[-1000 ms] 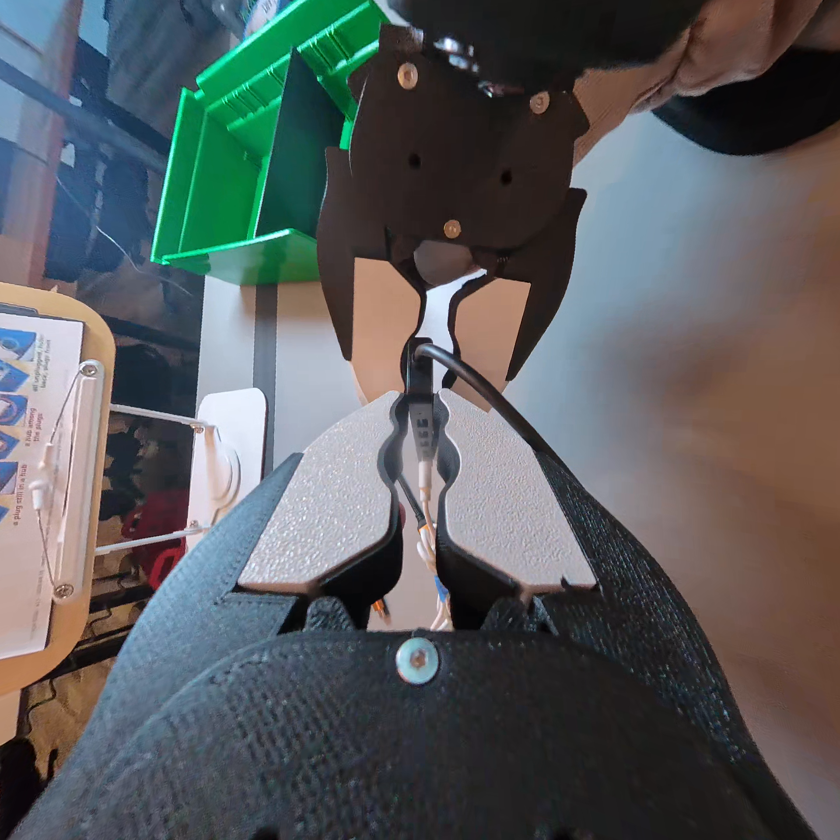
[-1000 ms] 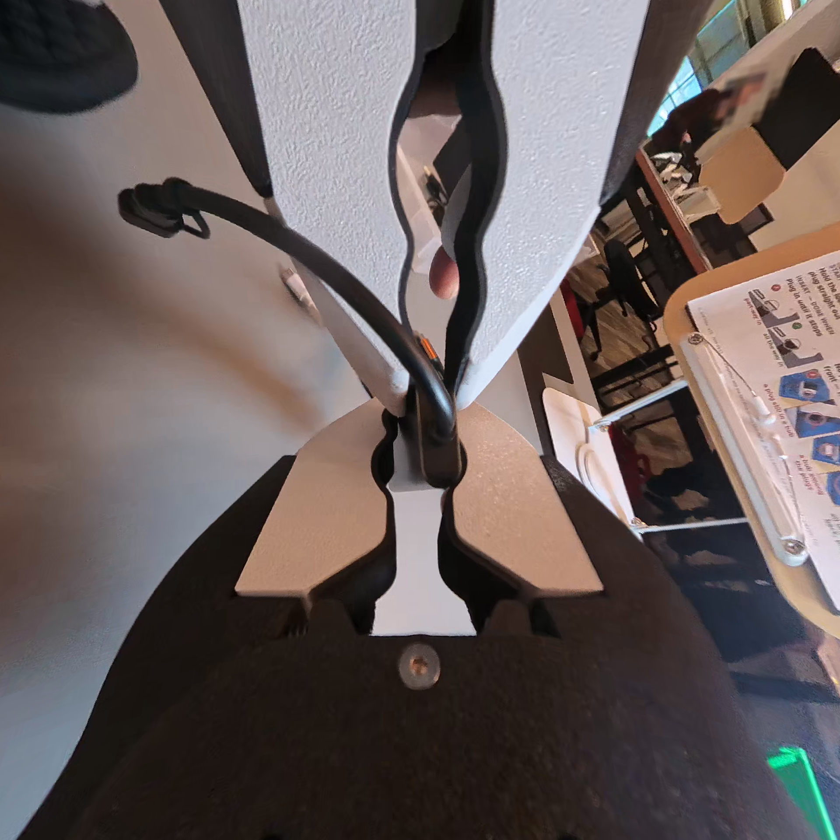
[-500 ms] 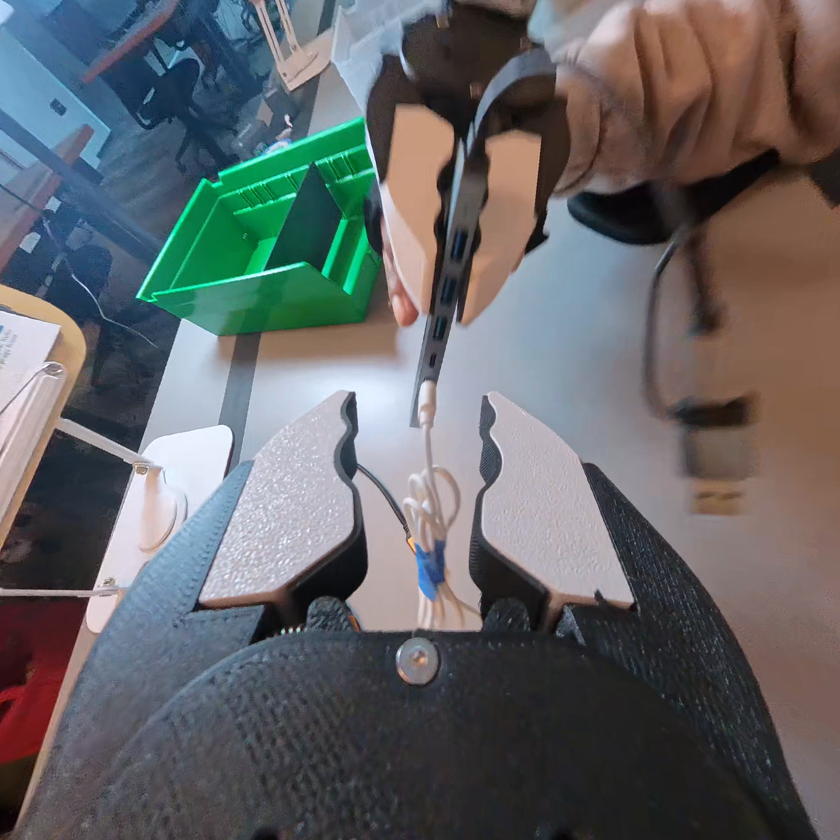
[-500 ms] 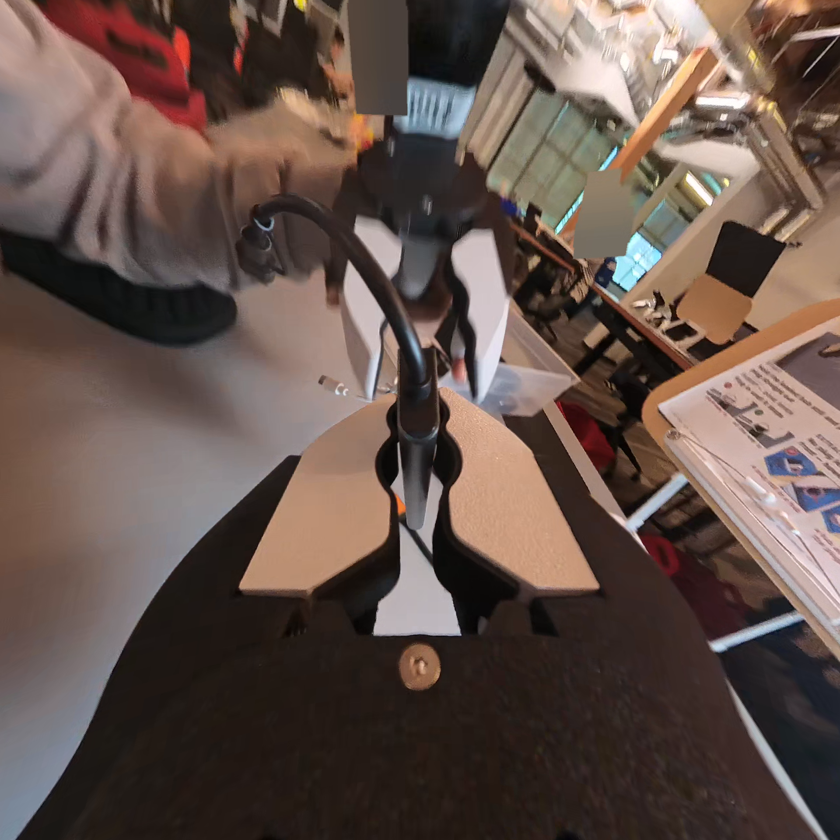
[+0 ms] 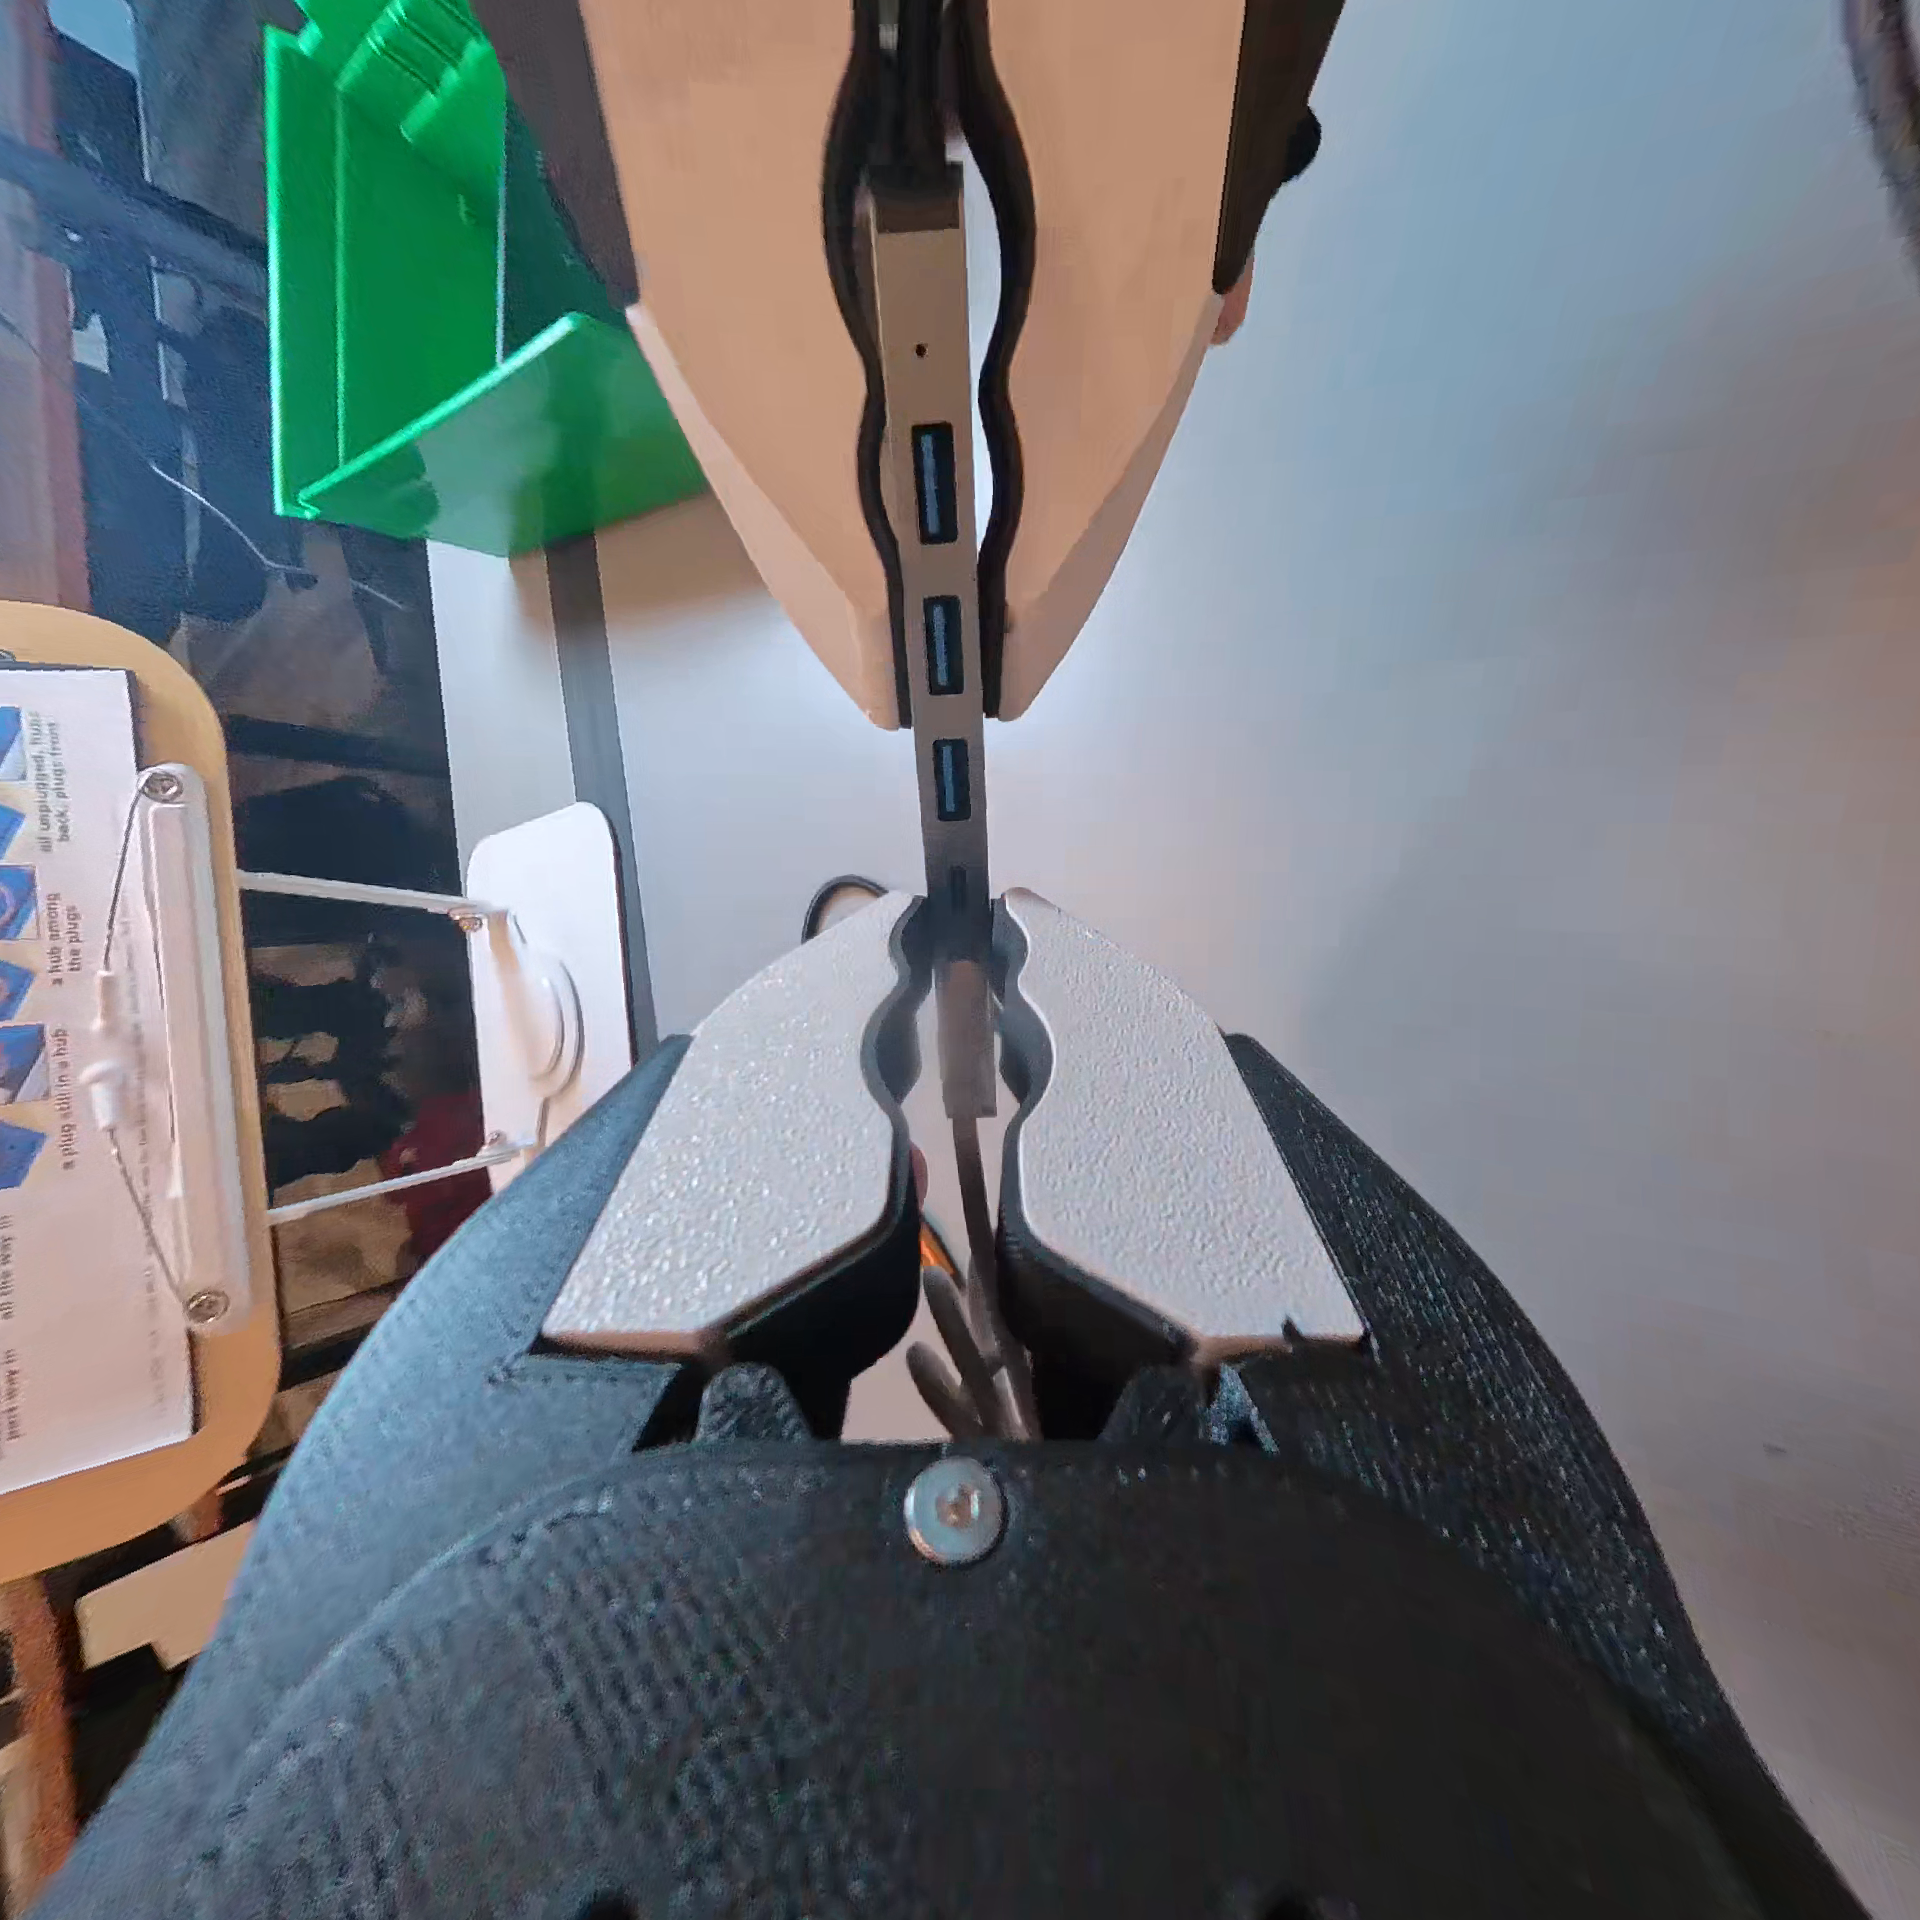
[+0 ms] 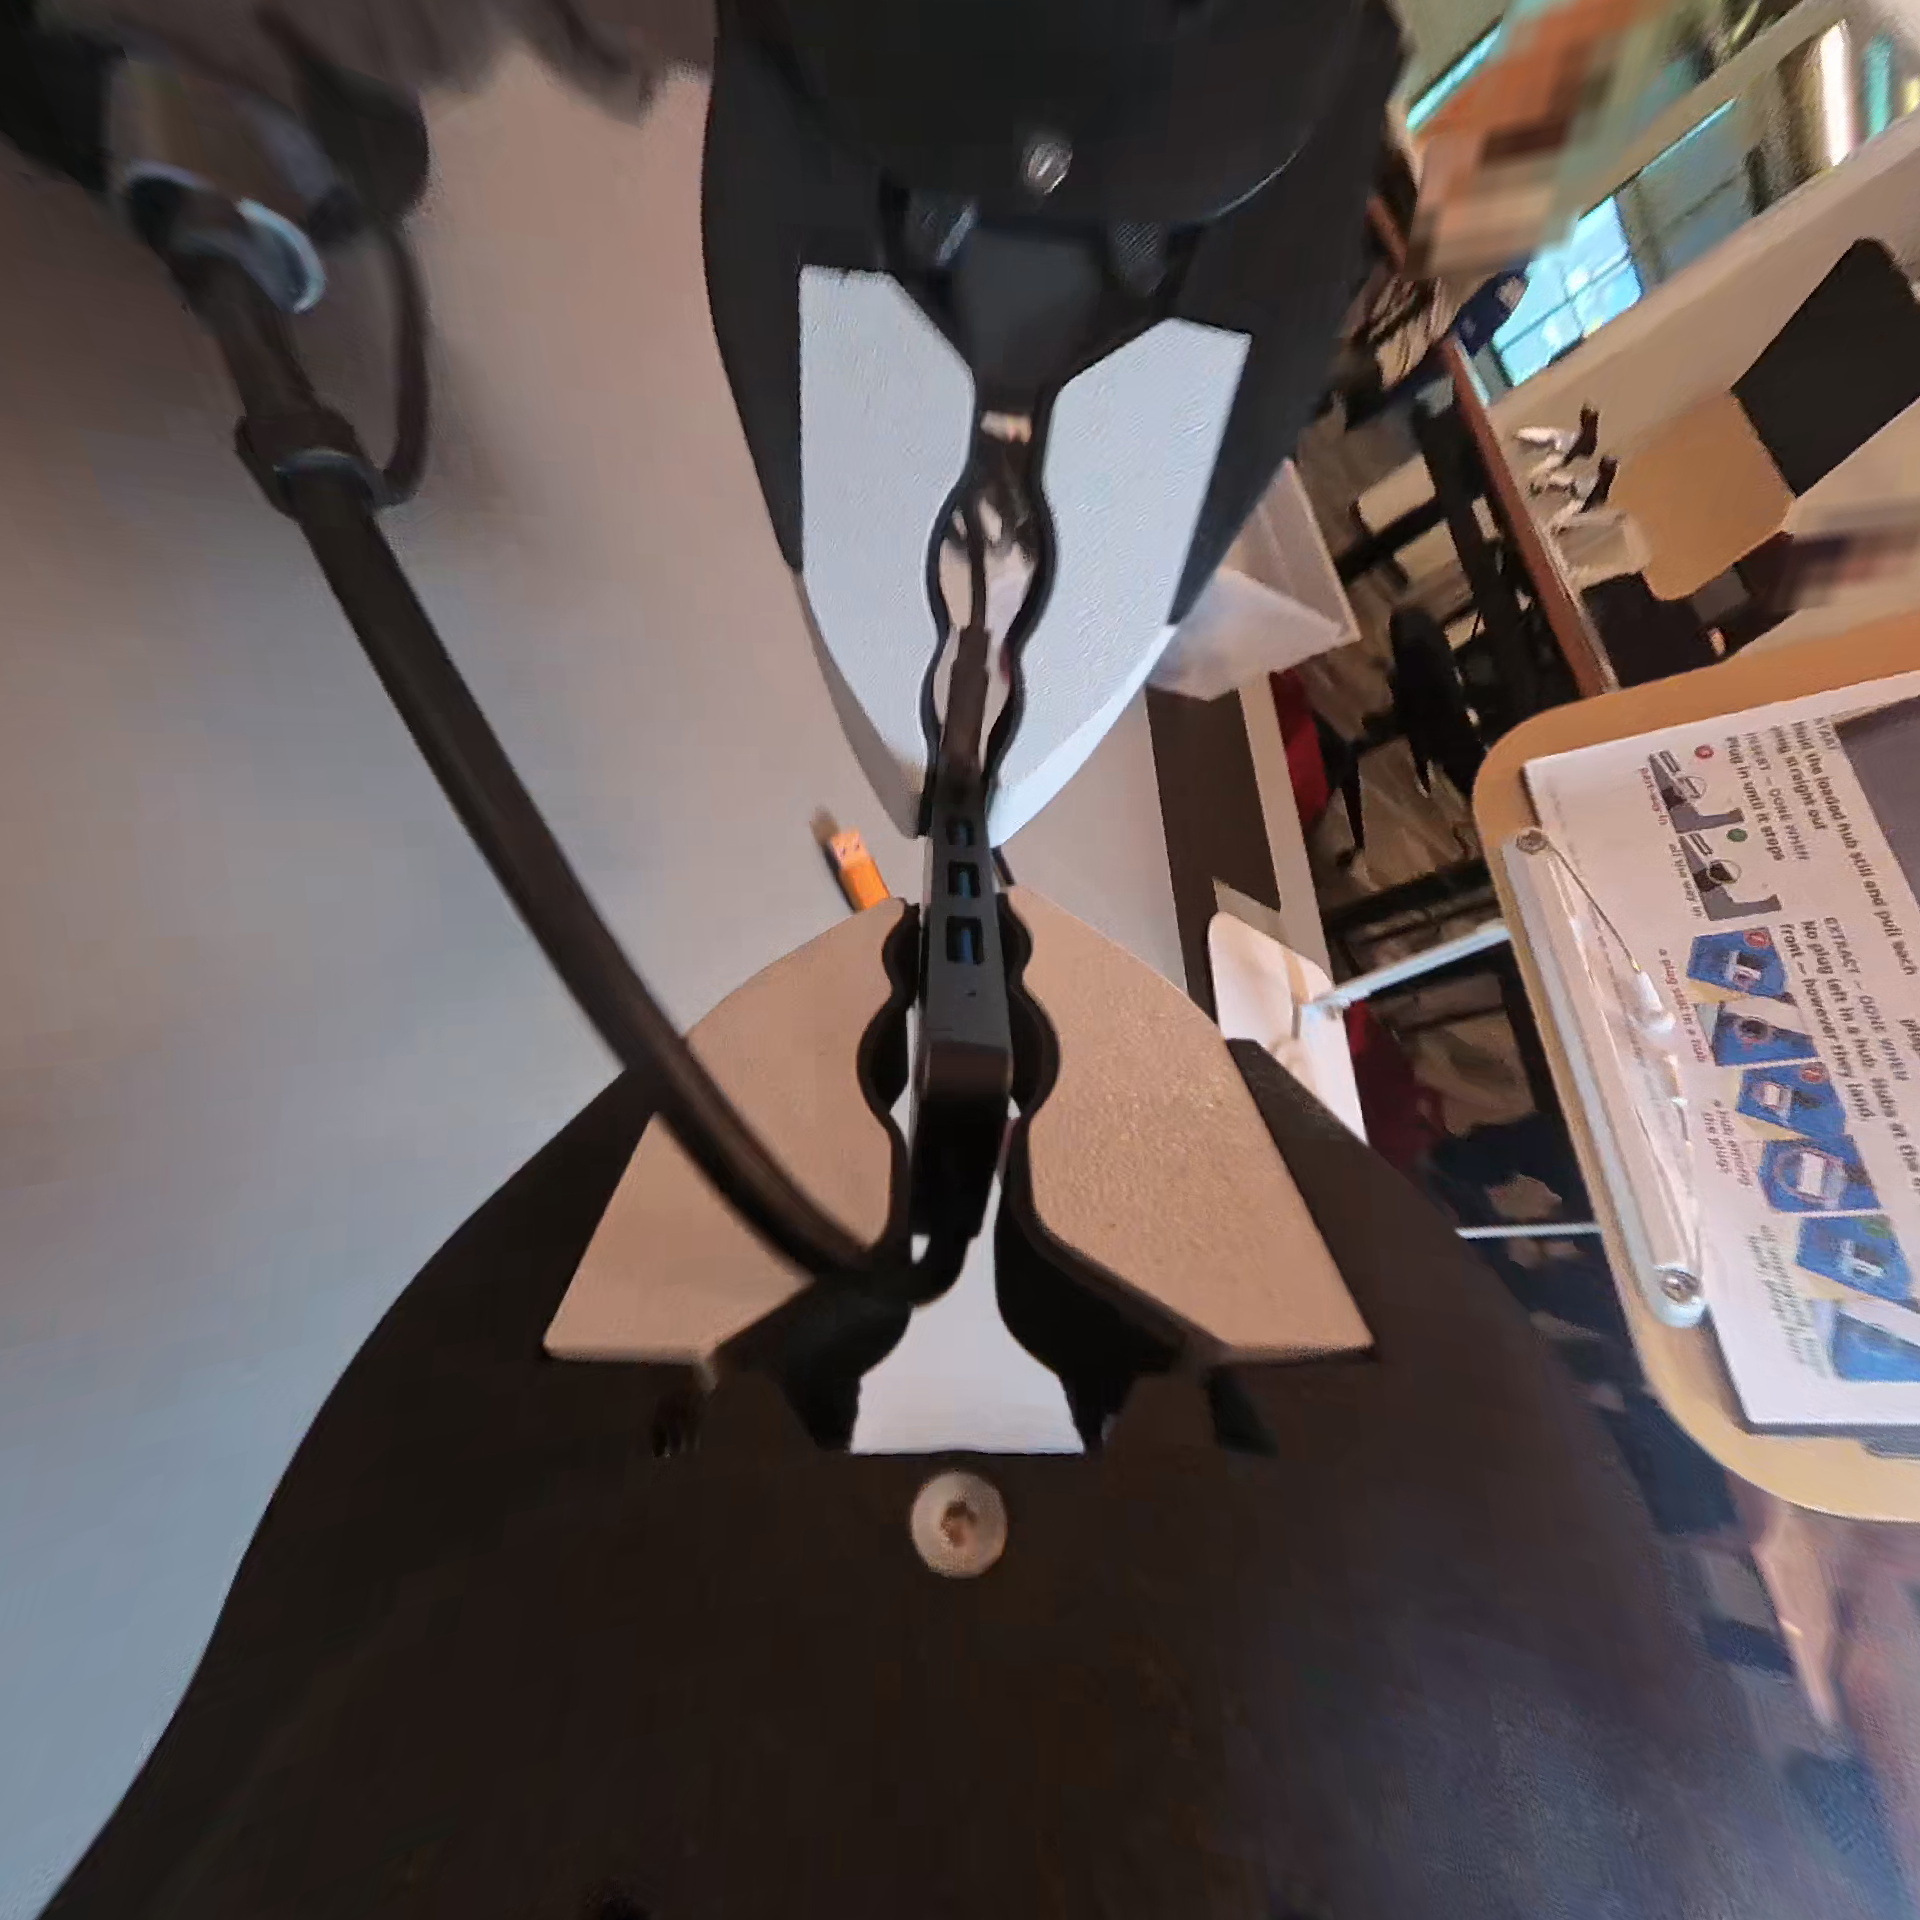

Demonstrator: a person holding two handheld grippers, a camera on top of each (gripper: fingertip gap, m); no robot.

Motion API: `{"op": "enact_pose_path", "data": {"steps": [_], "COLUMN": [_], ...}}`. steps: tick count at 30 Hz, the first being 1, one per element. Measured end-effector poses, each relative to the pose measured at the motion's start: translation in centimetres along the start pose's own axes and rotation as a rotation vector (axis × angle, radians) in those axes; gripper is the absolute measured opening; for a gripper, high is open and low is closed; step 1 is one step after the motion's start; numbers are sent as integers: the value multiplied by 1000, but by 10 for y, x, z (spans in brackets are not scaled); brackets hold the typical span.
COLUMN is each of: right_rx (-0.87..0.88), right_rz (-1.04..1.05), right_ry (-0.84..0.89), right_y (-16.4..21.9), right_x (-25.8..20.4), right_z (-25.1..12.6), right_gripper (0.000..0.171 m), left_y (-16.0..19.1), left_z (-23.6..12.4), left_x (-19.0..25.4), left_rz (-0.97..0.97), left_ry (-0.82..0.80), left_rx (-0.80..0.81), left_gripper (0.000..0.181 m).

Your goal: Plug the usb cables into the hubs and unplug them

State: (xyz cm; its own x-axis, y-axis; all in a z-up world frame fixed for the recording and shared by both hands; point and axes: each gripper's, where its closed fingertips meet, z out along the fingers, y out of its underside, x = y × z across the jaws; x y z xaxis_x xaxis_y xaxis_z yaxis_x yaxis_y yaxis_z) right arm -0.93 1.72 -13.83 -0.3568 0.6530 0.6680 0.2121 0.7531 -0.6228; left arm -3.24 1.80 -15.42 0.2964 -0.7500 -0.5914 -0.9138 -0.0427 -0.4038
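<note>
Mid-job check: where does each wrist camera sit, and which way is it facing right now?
Left wrist view: on the left gripper, looking along its jaws, shut on the cable plug, toward the hub and green bin.
Right wrist view: on the right gripper, facing the left gripper; jaws shut on the hub.
Shared: both grippers, hub, instruction board.

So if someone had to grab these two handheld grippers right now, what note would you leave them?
Left gripper: shut on a grey cable plug.
Right gripper: shut on the grey hub, held above the table, pointing at the left gripper.
Done: the plug meets the hub's near end. Whether it is seated cannot be told.
Left to do: the hub's three blue side ports are empty, and an orange plug lies loose on the table.
</note>
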Motion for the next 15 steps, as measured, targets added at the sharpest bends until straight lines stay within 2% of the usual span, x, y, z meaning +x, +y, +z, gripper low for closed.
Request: {"op": "enact_pose_path", "data": {"steps": [3, 8, 13, 15], "right_rx": [-52, -35, -56, -59], "right_rz": [-28, 0, -16, -12], "right_ry": [8, 29, 80, 97], "right_y": [6, 6, 7, 9], "right_x": [-5, -4, 6, 12], "right_z": [7, 10, 6, 1], "right_gripper": [15, 12, 11, 11], "left_y": [3, 6, 2, 2], "left_z": [1, 2, 2, -5], "left_x": [1, 2, -7, -17], "left_rz": [18, 20, -28, -80], "left_ry": [0, 10, -11, -32], "left_rx": [-8, -6, 92, 141], "left_gripper": [11, 11, 12, 18]}}
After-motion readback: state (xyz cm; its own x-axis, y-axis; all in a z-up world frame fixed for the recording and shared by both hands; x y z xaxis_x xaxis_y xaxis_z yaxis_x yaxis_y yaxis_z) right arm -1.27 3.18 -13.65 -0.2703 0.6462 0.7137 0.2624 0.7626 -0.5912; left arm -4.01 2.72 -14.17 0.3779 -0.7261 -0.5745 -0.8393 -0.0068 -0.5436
